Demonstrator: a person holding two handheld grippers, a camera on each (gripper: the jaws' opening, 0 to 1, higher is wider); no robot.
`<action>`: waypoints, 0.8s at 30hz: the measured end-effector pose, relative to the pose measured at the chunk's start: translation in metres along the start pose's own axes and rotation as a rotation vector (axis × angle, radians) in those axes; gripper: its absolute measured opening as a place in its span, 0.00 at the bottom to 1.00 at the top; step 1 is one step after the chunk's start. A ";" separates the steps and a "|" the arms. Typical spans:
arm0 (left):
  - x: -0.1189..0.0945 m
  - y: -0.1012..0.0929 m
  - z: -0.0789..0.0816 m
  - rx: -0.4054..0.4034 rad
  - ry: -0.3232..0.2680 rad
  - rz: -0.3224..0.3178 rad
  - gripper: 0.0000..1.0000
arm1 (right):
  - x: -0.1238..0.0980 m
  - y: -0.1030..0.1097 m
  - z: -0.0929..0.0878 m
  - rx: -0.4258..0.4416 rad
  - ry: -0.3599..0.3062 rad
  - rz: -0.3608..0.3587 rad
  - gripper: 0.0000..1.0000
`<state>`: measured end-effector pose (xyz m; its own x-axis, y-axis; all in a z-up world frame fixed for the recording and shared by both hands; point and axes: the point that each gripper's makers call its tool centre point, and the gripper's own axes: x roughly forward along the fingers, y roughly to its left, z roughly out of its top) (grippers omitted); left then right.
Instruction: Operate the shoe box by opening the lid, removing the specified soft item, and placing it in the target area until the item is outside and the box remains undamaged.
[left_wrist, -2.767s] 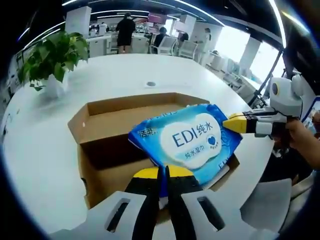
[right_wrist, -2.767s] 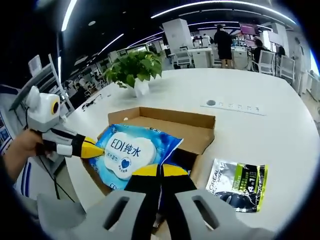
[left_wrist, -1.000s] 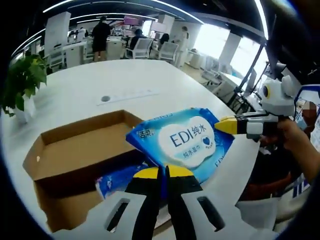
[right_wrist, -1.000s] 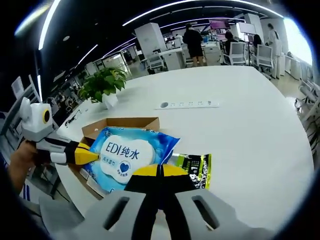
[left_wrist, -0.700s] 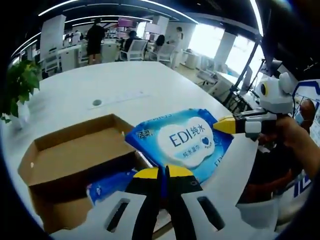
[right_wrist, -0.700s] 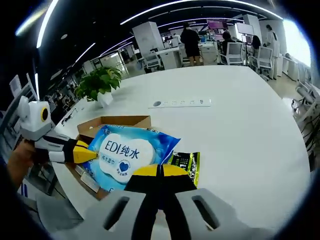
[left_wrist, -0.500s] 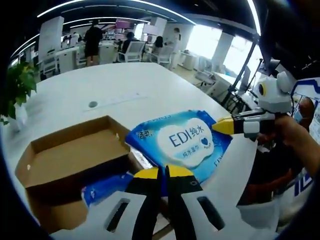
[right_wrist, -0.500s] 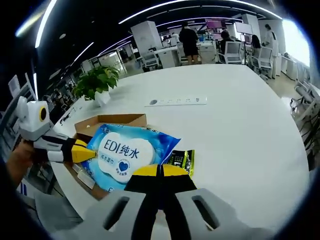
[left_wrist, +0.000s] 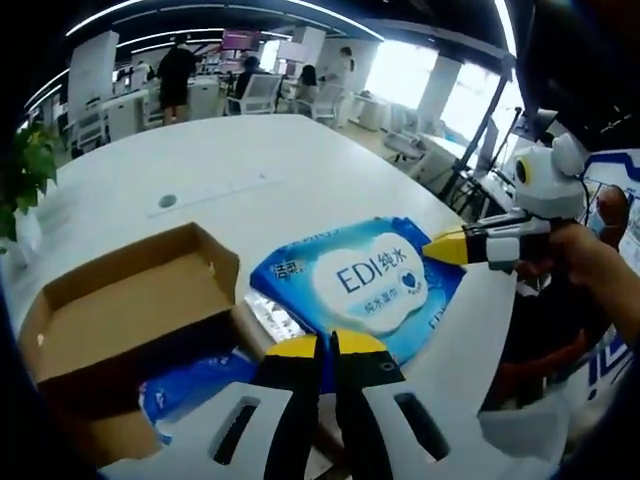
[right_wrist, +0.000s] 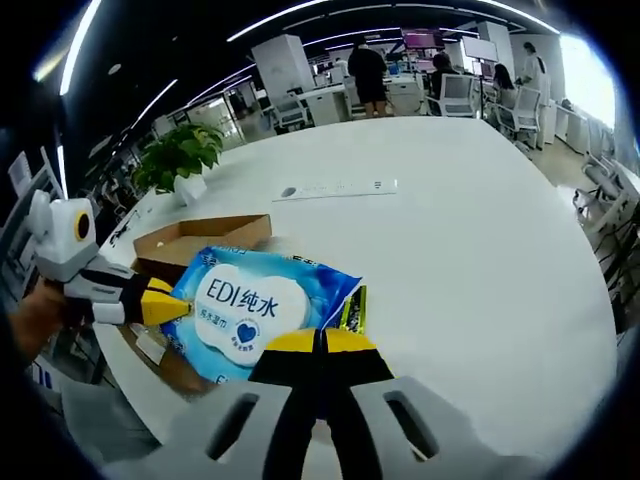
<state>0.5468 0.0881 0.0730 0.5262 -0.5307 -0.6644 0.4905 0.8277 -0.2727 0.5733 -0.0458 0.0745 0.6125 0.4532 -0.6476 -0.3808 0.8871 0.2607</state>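
Holding the wipes pack (left_wrist: 365, 285) clear of the open box (left_wrist: 130, 310), left gripper (left_wrist: 325, 345) and right gripper (right_wrist: 318, 340) each clench an edge; placement on the table (right_wrist: 480, 260) remains.

Both views look from close above, from opposite ends, at the wet-wipes pack (left_wrist: 367, 285) (right_wrist: 255, 305), shoe box (left_wrist: 120, 310) (right_wrist: 195, 238) and white desk (left_wrist: 230, 160) (right_wrist: 470, 230).

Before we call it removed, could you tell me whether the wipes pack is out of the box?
Out: both tools hold the wipes pack above the table, beside the open box.
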 end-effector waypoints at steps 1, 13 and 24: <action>0.003 0.001 -0.001 0.003 0.005 0.000 0.00 | 0.001 -0.001 -0.001 -0.003 0.003 -0.001 0.00; 0.030 0.010 -0.014 0.122 0.120 0.026 0.00 | 0.030 -0.014 -0.007 -0.050 0.058 -0.010 0.00; 0.052 0.017 -0.023 0.349 0.247 0.076 0.00 | 0.053 -0.023 -0.015 -0.107 0.094 -0.053 0.00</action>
<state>0.5662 0.0792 0.0177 0.4084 -0.3757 -0.8319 0.6846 0.7289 0.0069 0.6039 -0.0438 0.0234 0.5679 0.3915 -0.7240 -0.4247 0.8929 0.1496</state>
